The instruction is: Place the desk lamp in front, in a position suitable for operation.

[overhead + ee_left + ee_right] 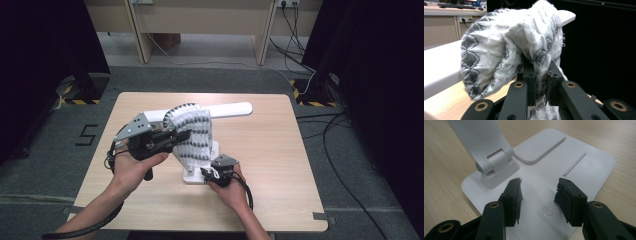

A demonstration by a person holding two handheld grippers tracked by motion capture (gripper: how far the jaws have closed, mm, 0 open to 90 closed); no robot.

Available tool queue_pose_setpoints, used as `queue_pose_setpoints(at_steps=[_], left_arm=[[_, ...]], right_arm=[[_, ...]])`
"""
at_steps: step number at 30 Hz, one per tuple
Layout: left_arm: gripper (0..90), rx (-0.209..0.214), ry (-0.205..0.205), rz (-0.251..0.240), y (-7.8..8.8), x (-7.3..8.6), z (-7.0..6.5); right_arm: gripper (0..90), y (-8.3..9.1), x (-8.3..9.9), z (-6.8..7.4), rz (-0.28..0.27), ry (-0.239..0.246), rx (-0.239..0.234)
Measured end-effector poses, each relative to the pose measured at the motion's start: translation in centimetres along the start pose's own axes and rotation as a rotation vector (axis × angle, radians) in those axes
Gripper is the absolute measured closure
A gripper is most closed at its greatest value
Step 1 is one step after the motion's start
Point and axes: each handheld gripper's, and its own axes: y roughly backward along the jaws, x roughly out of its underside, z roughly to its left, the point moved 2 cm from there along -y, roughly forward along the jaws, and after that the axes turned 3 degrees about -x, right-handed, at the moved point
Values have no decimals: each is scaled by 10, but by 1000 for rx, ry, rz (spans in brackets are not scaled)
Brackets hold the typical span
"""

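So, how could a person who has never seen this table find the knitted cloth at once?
Start at the light wooden table and find the white desk lamp standing near its middle. The knitted cloth hangs over the lamp's arm, pinched by the left tool. It is the one soft thing there, white with grey zigzag bands.

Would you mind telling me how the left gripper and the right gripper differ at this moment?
The left gripper is shut on the knitted sock draped over the lamp's arm; the right gripper is open and holds nothing. In the high view the left gripper is raised beside the sock, while the right gripper sits low at the lamp's white base, its jaws either side of the power symbol. Both have black jaws and are hand-held.
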Motion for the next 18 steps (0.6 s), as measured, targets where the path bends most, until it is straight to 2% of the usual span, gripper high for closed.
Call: queue_pose_setpoints(at_steps=[18], left_arm=[[807,-42,31,-8,24,9,17]], right_arm=[[543,0,0,0,-1,0,0]])
